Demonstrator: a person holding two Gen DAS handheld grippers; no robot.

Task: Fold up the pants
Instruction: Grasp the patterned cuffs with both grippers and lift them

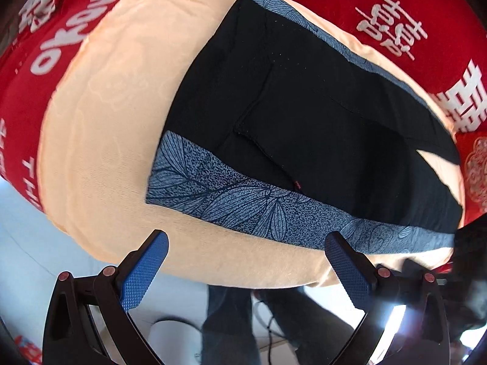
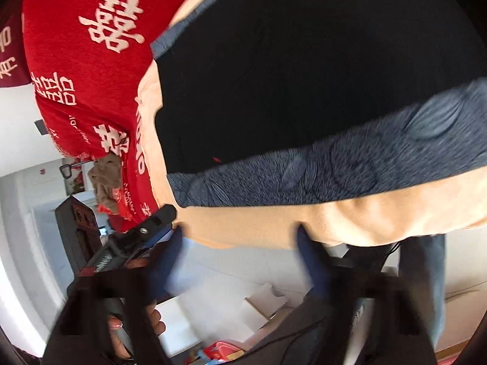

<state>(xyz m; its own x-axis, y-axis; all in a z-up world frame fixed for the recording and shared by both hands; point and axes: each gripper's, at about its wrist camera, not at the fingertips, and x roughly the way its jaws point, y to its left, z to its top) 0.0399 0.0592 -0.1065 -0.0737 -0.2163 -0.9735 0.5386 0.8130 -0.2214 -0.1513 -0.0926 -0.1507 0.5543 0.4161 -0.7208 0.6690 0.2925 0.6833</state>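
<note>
Pants point(image 1: 304, 127) lying flat on peach cloth point(image 1: 100, 140); far end cut off. Left gripper point(image 1: 246, 258) hovering wide open, empty. Right gripper point(image 2: 240, 237), motion-blurred, gaping, gripping nothing.

**Bright daylight, one sharp view, one smeared**

Both views well lit, colours saturated. Left wrist view is crisp: weave of the peach blanket point(image 1: 100, 158) and leaf print on the pants point(image 1: 298, 115) border read clearly. Hard white glare flares at lower right, beside the right-hand finger of the left gripper point(image 1: 246, 240). Black fabric shows little detail, nearly crushed to flat dark.

Right wrist view is motion-blurred throughout: the right gripper point(image 2: 240, 231) fingers smear into soft streaks, the patterned border drags sideways. Red cover point(image 2: 76, 60) at left stays fairly legible.

Strong fisheye bending and dark vignette at corners in both.
</note>
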